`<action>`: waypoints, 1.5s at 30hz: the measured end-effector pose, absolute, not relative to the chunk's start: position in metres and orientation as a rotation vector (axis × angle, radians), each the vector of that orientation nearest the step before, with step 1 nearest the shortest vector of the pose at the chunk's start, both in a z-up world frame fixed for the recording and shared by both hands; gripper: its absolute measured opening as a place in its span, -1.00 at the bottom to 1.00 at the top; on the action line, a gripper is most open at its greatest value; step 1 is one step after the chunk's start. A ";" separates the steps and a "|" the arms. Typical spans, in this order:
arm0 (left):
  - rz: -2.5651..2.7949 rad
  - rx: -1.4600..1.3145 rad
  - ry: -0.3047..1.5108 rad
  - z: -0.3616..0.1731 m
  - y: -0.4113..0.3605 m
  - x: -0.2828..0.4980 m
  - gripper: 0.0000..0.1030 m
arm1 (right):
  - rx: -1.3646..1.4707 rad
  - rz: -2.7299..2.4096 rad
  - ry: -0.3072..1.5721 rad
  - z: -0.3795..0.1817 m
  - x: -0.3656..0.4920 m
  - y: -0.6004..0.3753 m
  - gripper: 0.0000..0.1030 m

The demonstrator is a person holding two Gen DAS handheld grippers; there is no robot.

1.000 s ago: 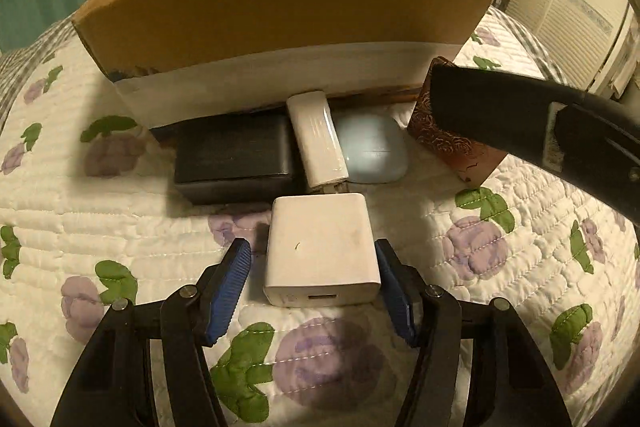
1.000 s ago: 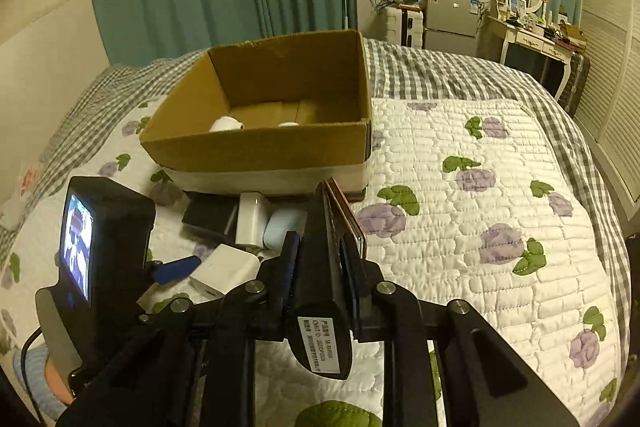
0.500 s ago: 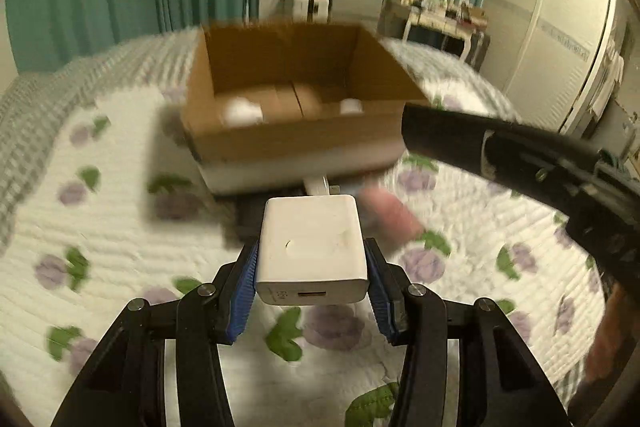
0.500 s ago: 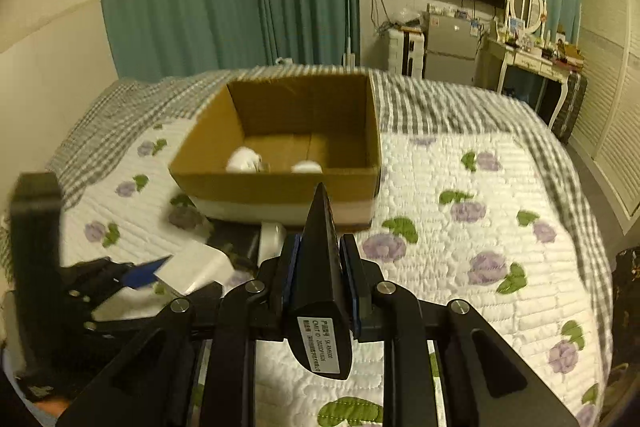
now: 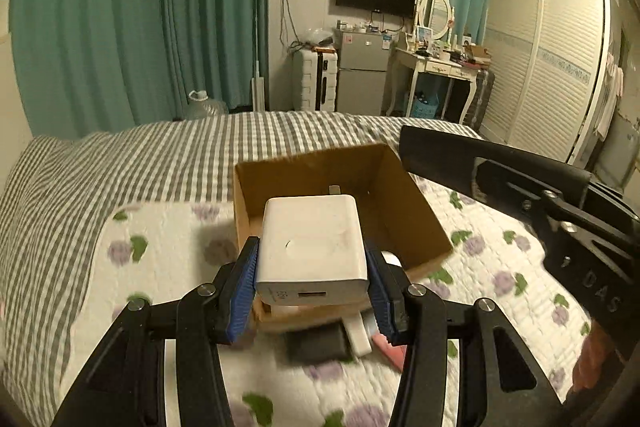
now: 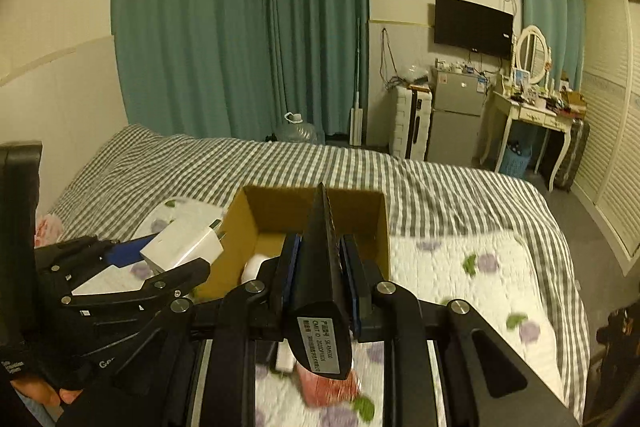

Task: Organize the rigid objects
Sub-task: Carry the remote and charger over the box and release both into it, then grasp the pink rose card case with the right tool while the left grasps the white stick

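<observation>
My left gripper (image 5: 312, 267) is shut on a white charger block (image 5: 312, 247) and holds it in the air in front of an open cardboard box (image 5: 416, 211) on the bed. The charger also shows in the right wrist view (image 6: 184, 245), left of the box (image 6: 236, 239). My right gripper (image 6: 320, 267) is shut on a flat black wedge-shaped device (image 6: 320, 279) with a white label, held on edge above the box's near side. That device shows at the right of the left wrist view (image 5: 480, 163). A white object (image 6: 254, 265) lies inside the box.
Below the box on the floral quilt (image 5: 168, 227) lie a black block (image 5: 316, 343), a white bar (image 5: 358, 335) and a red patterned case (image 6: 328, 387). A grey checked blanket (image 5: 120, 163) covers the far bed. A fridge, a dresser and curtains stand behind.
My left gripper closed on the white charger and lifted it off the quilt up toward the box. My right gripper rose with the black device. Both views now look higher.
</observation>
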State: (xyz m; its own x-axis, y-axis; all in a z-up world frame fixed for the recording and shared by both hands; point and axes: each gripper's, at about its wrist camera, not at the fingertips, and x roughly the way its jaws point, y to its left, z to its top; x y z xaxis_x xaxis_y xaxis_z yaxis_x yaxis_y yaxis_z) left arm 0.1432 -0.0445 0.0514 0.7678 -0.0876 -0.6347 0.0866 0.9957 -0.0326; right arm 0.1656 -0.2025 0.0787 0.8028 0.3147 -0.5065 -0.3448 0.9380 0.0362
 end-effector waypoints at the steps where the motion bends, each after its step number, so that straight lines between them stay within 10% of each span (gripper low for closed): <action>1: -0.102 0.002 0.689 0.048 -0.044 0.154 -0.02 | -0.059 0.357 0.533 0.076 0.173 -0.201 -0.63; 15: -0.119 0.038 0.732 -0.034 -0.036 0.246 0.03 | -0.028 0.403 0.610 -0.021 0.291 -0.186 -0.61; 20: -0.123 0.006 0.738 -0.032 -0.032 0.241 0.16 | 0.055 0.400 0.585 -0.013 0.282 -0.200 0.23; 35: -0.069 0.007 0.684 0.052 -0.040 0.118 0.28 | -0.045 0.267 0.569 0.071 0.149 -0.250 0.56; 45: -0.005 0.006 0.769 0.000 -0.030 0.083 0.28 | -0.042 0.294 0.704 0.002 0.131 -0.232 0.64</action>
